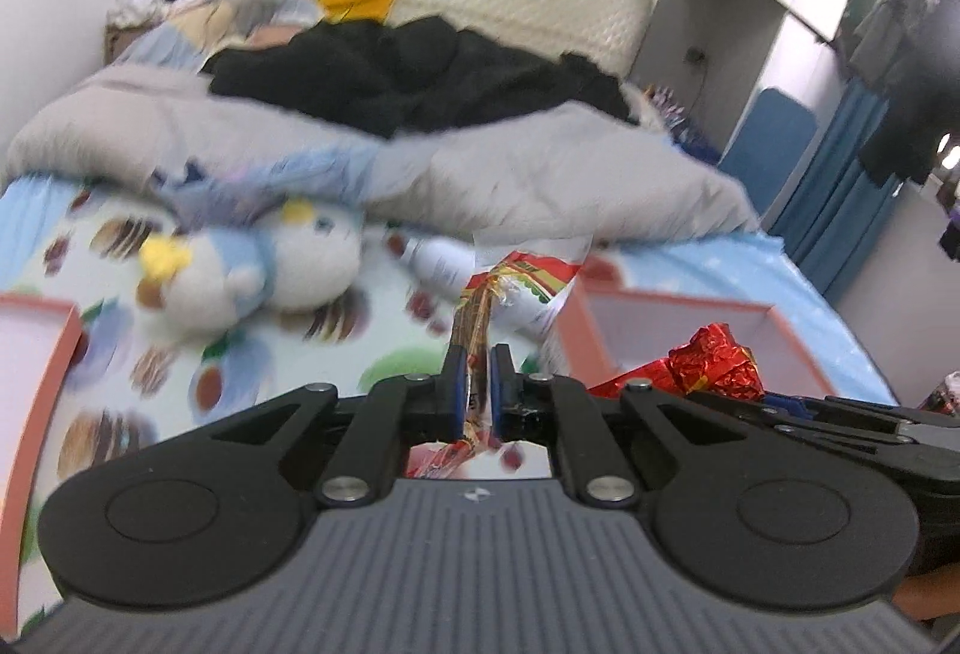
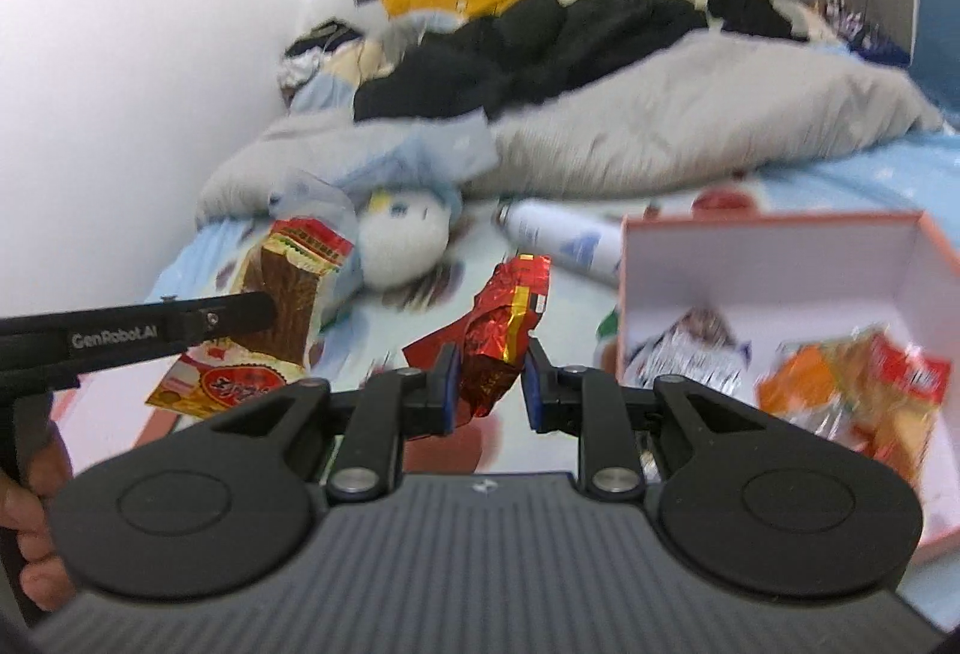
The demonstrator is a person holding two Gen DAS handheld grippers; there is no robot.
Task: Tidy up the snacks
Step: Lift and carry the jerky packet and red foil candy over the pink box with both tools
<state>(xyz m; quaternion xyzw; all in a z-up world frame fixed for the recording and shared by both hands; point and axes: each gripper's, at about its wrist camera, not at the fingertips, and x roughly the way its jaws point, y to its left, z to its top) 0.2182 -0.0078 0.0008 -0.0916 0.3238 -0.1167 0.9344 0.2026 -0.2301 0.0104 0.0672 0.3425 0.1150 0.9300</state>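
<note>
My left gripper (image 1: 477, 363) is shut on a clear snack packet with a brown bar and red-yellow label (image 1: 480, 306), held above the bed; it also shows in the right wrist view (image 2: 288, 300). My right gripper (image 2: 489, 375) is shut on a crinkled red foil snack packet (image 2: 504, 324), seen in the left wrist view (image 1: 714, 360). A pink-rimmed white box (image 2: 780, 234) lies to the right with several snack packets (image 2: 858, 390) inside. It shows in the left wrist view (image 1: 678, 321) too.
A second pink-rimmed box (image 1: 36, 354) sits at the far left. A white plush toy (image 1: 264, 276) and a white bottle (image 2: 564, 234) lie on the patterned bedsheet. A grey duvet (image 1: 540, 174) and black clothes (image 1: 408, 72) are piled behind.
</note>
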